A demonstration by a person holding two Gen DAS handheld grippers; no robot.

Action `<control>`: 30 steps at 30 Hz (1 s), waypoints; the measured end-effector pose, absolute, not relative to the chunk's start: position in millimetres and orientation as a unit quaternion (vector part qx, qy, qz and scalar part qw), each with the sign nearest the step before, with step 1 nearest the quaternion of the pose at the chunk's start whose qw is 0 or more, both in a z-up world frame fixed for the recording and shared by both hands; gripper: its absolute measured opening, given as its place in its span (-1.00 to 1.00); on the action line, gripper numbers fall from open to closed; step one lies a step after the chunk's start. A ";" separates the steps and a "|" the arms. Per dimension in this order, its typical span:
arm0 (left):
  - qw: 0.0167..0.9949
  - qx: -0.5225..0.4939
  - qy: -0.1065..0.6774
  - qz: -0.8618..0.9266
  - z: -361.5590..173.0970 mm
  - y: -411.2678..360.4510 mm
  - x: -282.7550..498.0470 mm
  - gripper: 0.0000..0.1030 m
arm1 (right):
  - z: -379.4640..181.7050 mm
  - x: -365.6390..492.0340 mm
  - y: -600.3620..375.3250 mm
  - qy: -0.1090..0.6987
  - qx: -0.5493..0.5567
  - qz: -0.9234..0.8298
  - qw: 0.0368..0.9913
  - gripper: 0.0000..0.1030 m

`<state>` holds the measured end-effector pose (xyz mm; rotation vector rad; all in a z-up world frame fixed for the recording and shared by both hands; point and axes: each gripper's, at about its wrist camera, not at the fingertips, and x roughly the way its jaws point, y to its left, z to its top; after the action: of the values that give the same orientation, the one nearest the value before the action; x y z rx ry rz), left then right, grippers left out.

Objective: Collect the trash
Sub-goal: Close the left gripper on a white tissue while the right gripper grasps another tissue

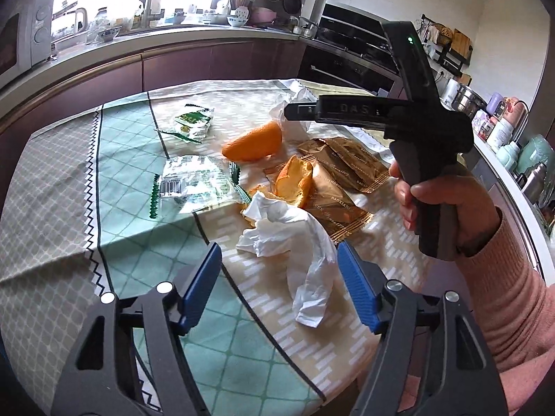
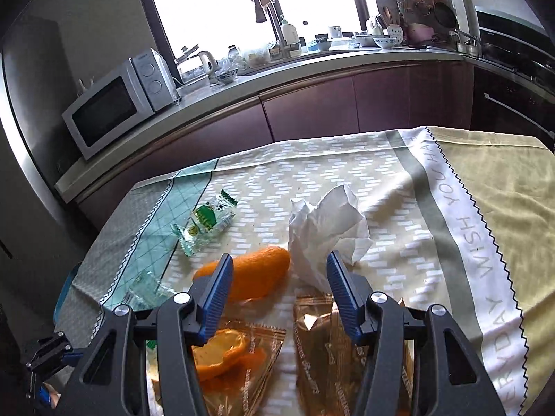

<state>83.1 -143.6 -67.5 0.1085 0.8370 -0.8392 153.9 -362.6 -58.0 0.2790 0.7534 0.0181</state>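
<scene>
I am holding my left gripper wide apart at the bottom of its frame, gripping nothing, with a crumpled white tissue lying between the blue pads. Beyond it, mid-frame, are sitting orange peel, gold wrappers and two green-and-clear wrappers on the patterned tablecloth. My right gripper is also spread wide and empty, hovering low in its frame over a peel, with a second tissue just beyond its right pad.
</scene>
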 end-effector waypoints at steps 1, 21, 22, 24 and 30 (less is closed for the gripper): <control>0.826 0.051 0.400 -0.394 -69.8 -146.2 86.7 0.17 | -60.3 159.3 -362.2 0.370 0.130 0.002 0.920 0.04; 0.802 -0.007 0.405 -0.438 -67.8 -128.1 98.3 -0.85 | -51.5 152.1 -366.2 0.346 0.167 0.028 0.923 -0.88; 0.804 -0.011 0.401 -0.438 -64.2 -123.9 97.5 -0.85 | -47.3 148.8 -364.9 0.340 0.169 0.034 0.924 -0.88; 0.808 -0.019 0.392 -0.439 -56.5 -114.4 94.4 -0.85 | -38.0 141.0 -360.8 0.324 0.175 0.054 0.928 -0.88; 0.827 -0.043 0.373 -0.418 -39.2 -76.0 93.7 -0.85 | -18.3 130.8 -345.0 0.297 0.193 0.111 0.929 -0.88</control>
<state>93.7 -76.0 -39.2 -0.0921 0.7926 -0.8875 130.8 -345.0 -18.3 0.3950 0.6086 0.2283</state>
